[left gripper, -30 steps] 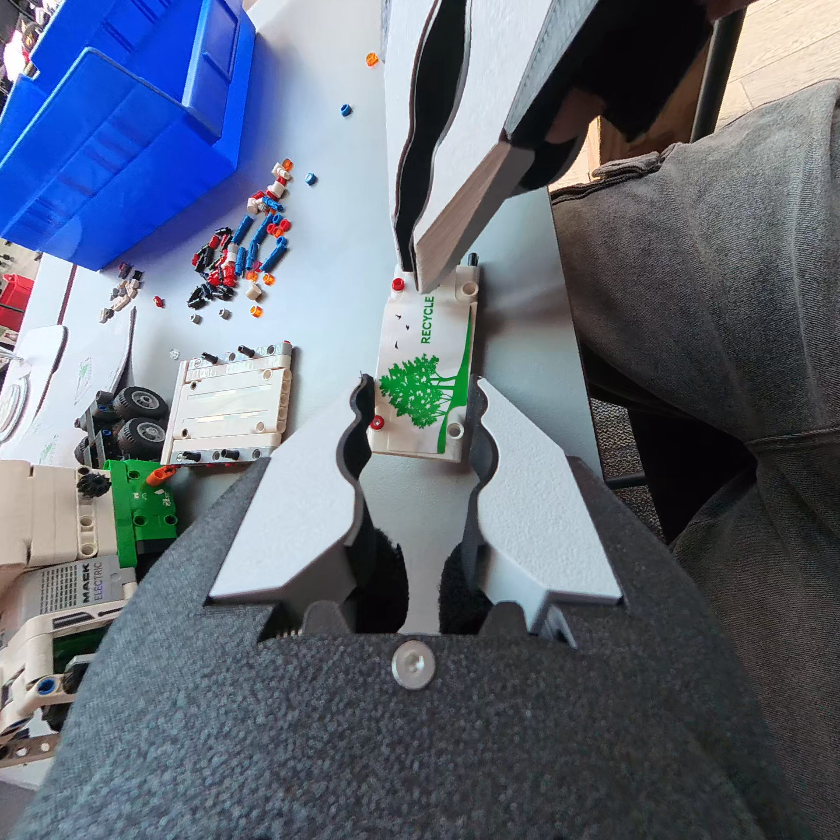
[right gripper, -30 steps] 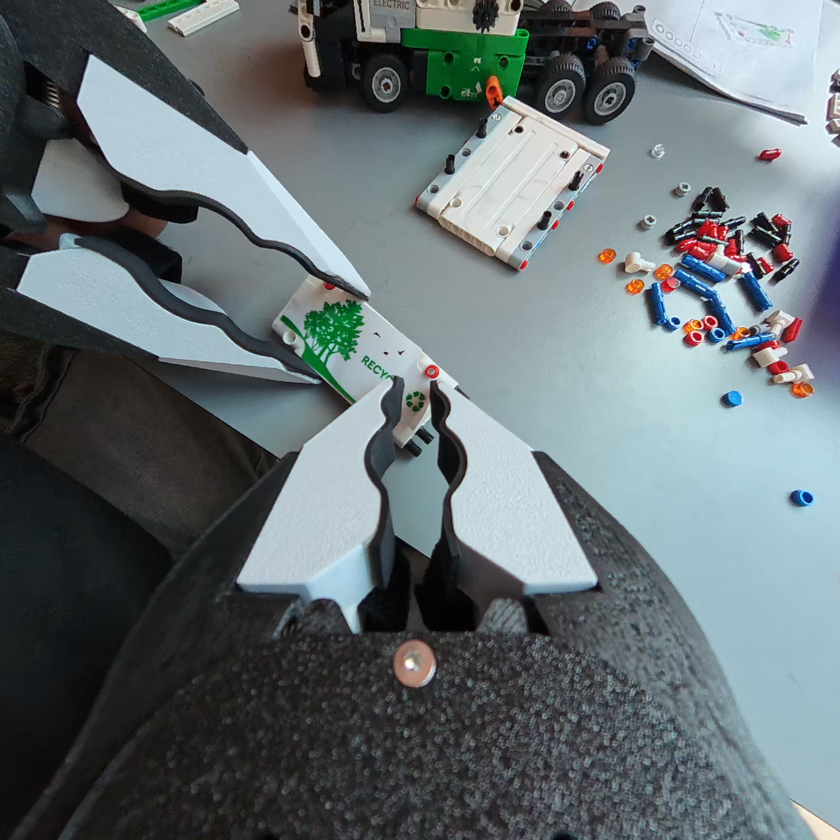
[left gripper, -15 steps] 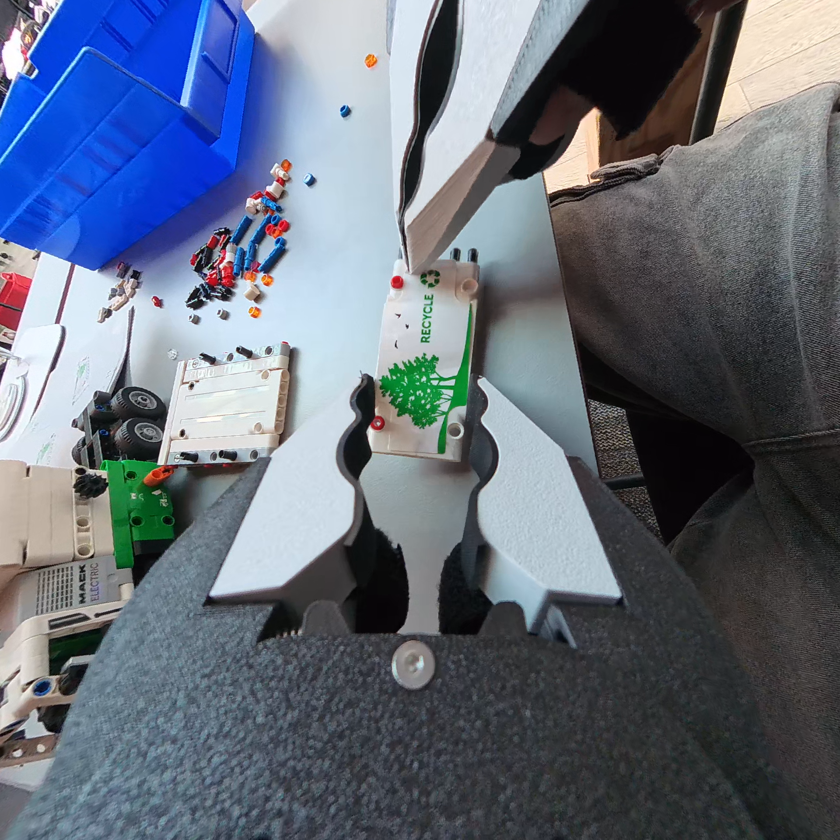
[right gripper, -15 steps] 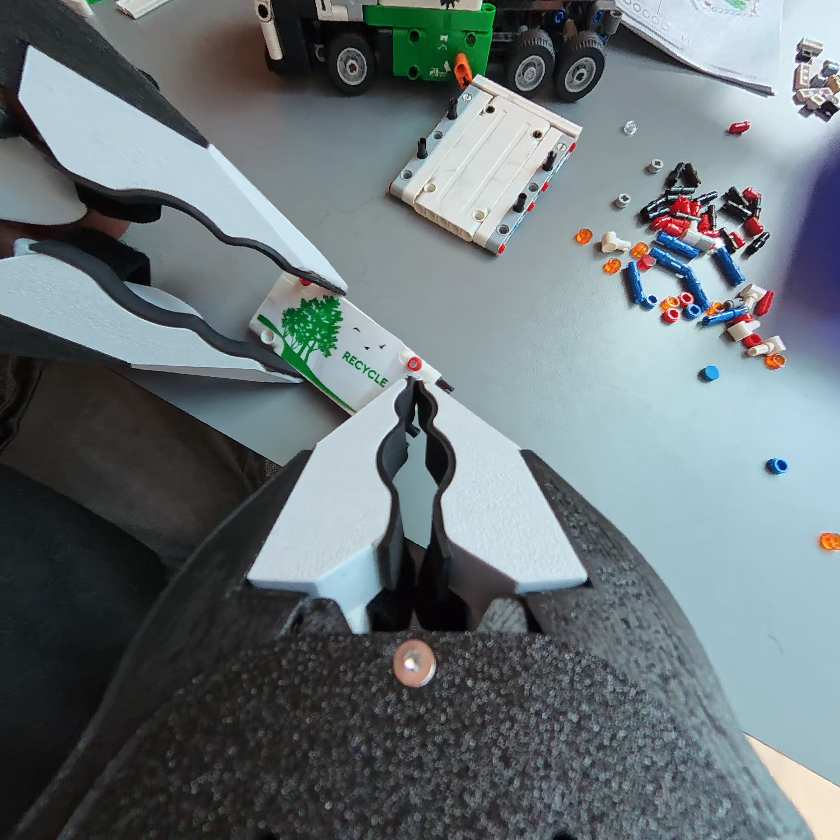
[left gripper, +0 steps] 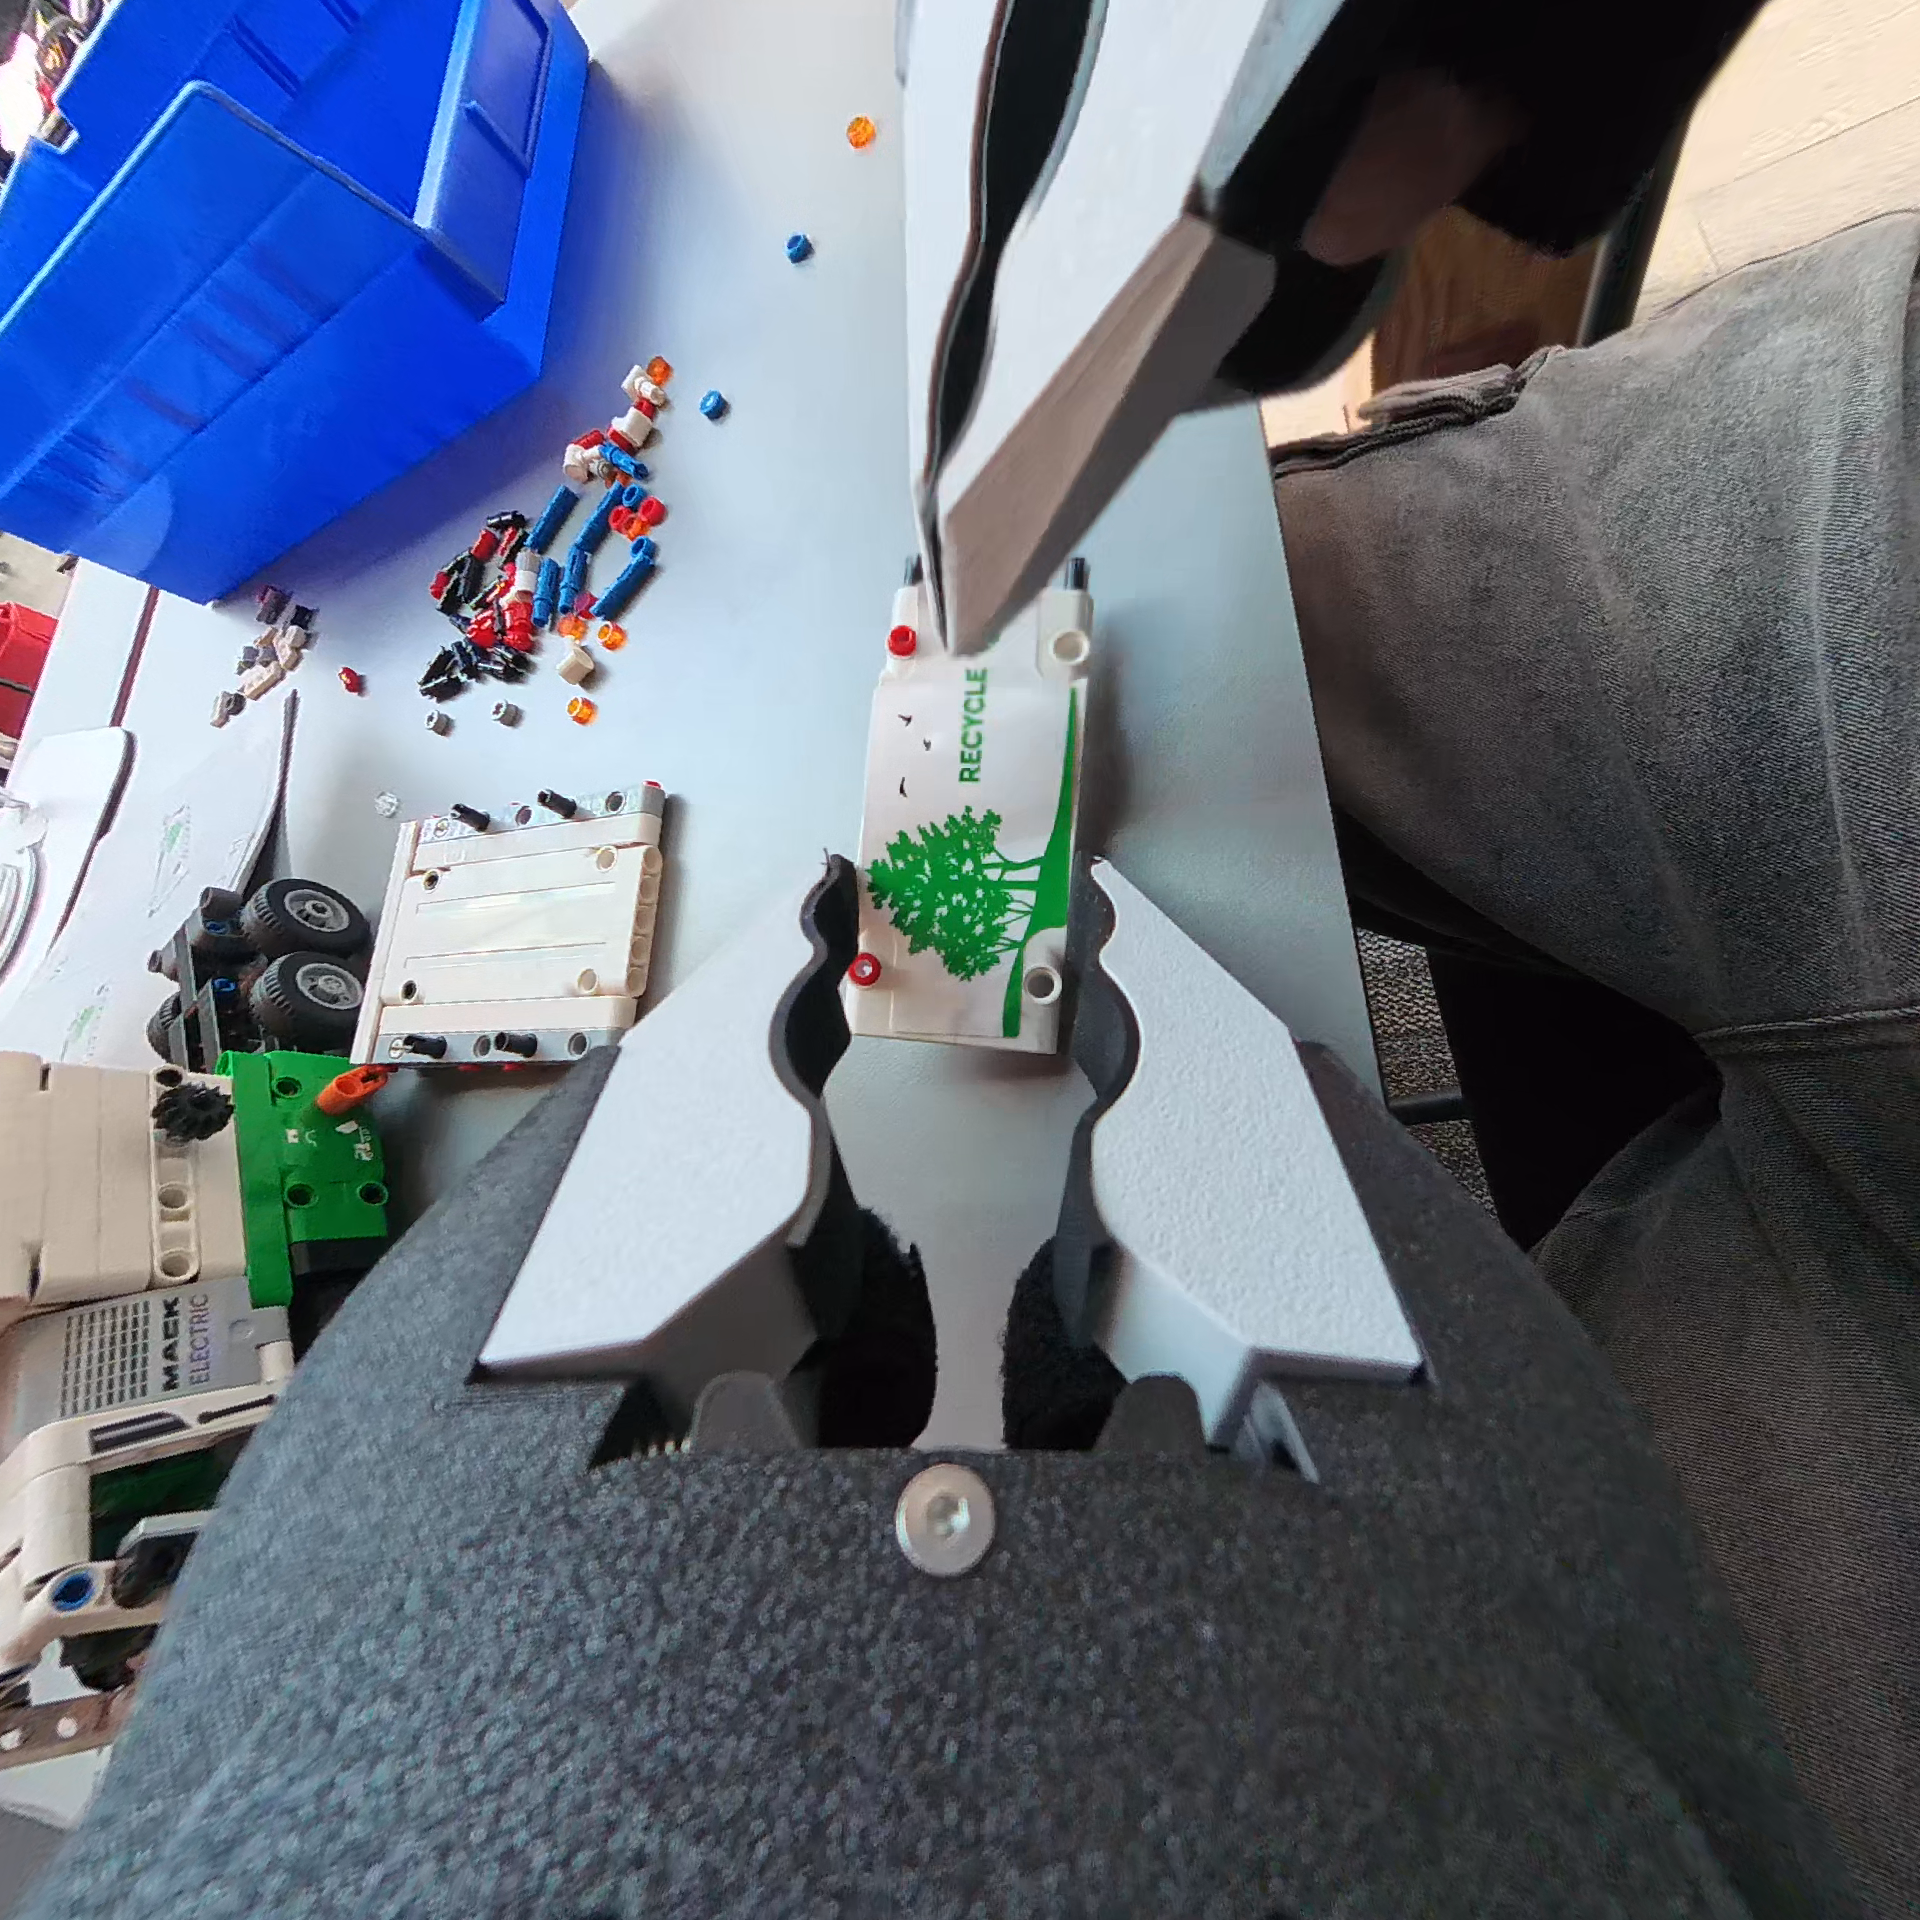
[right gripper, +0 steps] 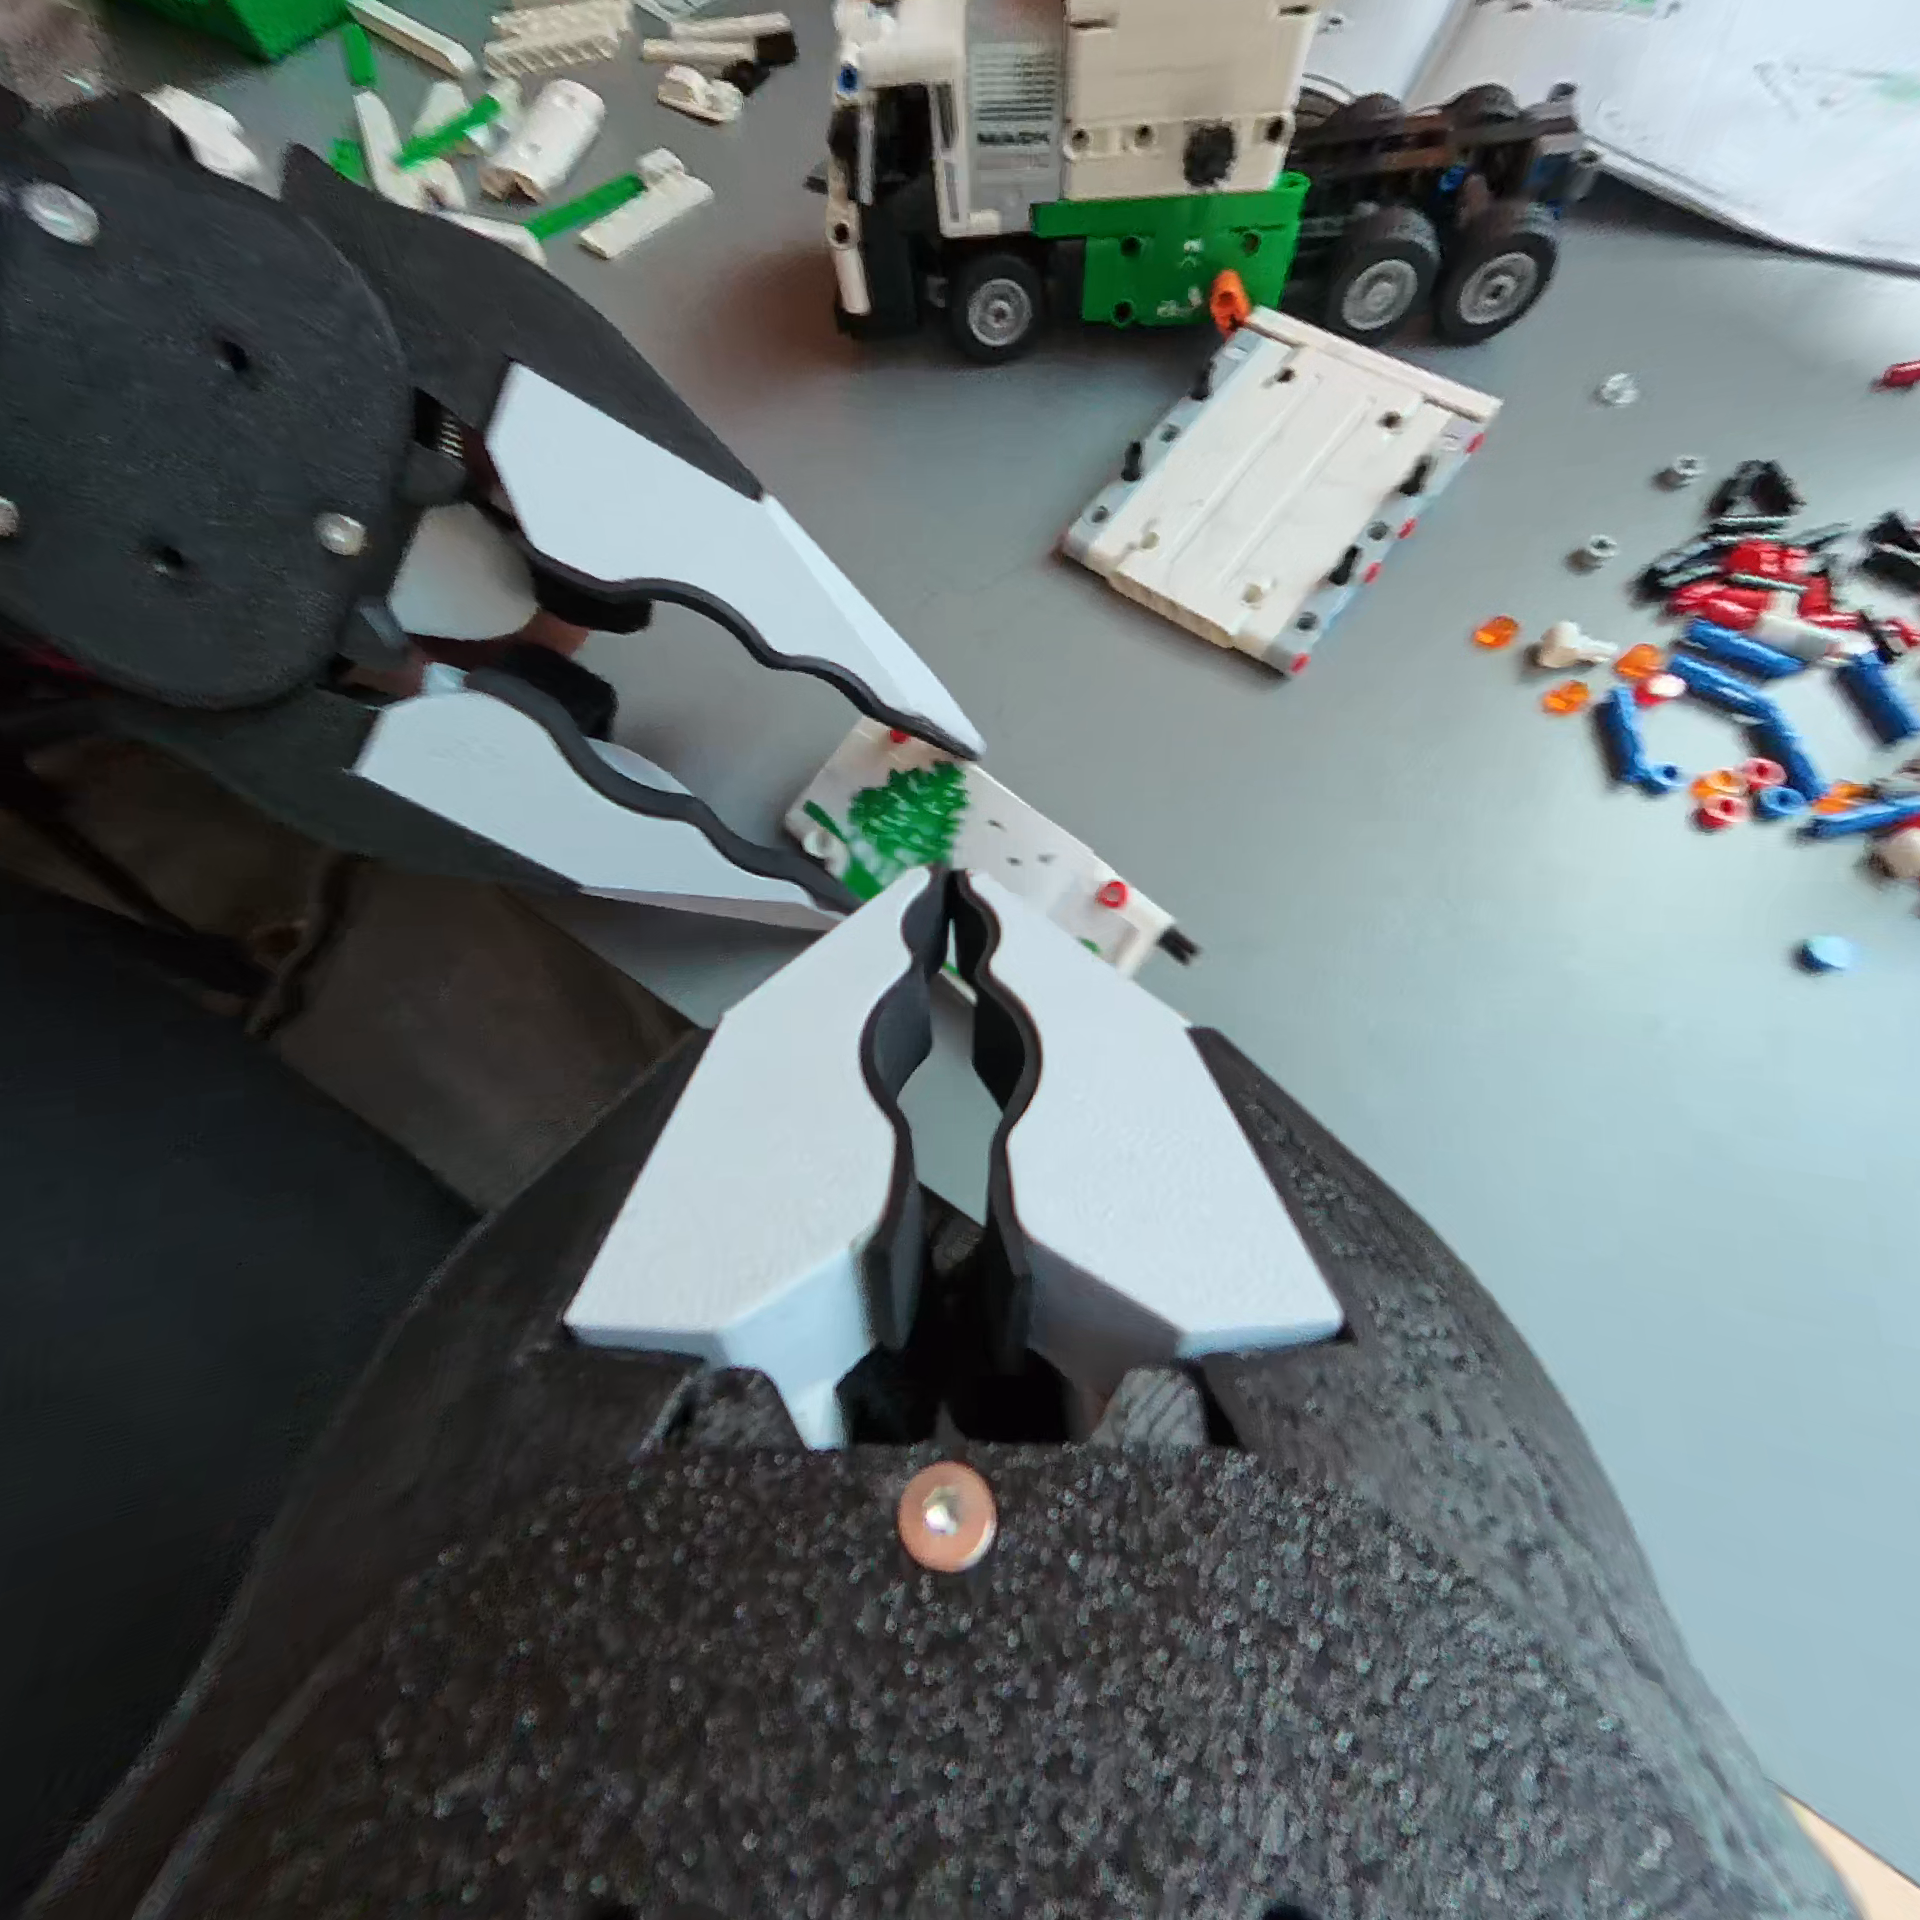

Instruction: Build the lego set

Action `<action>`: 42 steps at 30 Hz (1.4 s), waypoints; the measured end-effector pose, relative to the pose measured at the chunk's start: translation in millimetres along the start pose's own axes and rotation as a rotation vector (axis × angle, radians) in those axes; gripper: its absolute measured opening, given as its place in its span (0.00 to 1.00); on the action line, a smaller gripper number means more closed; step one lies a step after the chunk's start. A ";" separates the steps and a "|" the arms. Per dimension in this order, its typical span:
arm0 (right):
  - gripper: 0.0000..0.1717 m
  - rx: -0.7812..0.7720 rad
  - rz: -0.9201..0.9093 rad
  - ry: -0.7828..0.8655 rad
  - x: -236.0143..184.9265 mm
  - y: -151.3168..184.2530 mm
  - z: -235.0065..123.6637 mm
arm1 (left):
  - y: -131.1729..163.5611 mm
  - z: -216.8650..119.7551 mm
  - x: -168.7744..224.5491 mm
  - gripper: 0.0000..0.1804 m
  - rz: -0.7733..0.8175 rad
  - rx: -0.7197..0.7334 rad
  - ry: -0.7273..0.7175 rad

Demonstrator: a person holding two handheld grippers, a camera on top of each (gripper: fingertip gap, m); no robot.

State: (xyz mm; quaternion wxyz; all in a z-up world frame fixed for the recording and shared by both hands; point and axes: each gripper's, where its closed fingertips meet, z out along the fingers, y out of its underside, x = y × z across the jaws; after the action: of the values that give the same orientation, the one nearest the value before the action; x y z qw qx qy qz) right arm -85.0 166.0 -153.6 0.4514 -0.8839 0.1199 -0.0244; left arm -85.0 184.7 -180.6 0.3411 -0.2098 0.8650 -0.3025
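A white toy-brick panel (left gripper: 966, 831) with a green tree print lies flat on the grey table (left gripper: 748, 727), near its edge. My left gripper (left gripper: 956, 904) is shut on the panel's near end, with a pad against each long side. The right wrist view shows the same grip (right gripper: 904, 821) on the panel (right gripper: 1039, 862). My right gripper (right gripper: 951, 883) is shut, and I see nothing between its pads. In the left wrist view its tip (left gripper: 951, 623) comes down onto the panel's far end, between two black pins (left gripper: 1075, 571).
A second white panel (left gripper: 509, 925) lies to the left, beside a white and green toy truck (right gripper: 1091, 177). Several small loose pieces (left gripper: 551, 582) lie scattered farther out. Blue bins (left gripper: 260, 260) stand at the back. A person's grey-clothed body (left gripper: 1610, 727) is beyond the table edge. My two grippers' fingertips are within a few centimetres of each other.
My right gripper stood slightly open at the panel's pin end, closed and drew back, and is now shut with its tip on the panel's far end. My left gripper and the panel have stayed put.
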 end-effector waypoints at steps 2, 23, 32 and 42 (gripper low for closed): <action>0.01 -0.034 -0.045 0.125 25.4 8.4 -6.6 | -0.1 0.0 0.0 0.22 0.002 0.002 -0.001; 0.00 -0.074 -0.095 0.198 24.2 12.9 4.0 | -0.2 0.2 1.0 0.22 -0.022 0.000 0.009; 0.00 -0.037 -0.049 0.196 33.0 9.0 -6.1 | -0.7 0.8 -0.1 0.22 -0.015 0.001 -0.003; 0.06 -0.079 -0.013 0.204 36.7 15.7 0.6 | -2.0 0.0 -0.5 0.22 0.034 0.000 -0.043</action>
State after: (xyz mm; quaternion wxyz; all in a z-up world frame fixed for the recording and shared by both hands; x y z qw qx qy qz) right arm -52.3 149.0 -168.9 0.4016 -0.8946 0.1602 -0.1126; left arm -84.4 183.5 -179.0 0.3648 -0.2015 0.8609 -0.2919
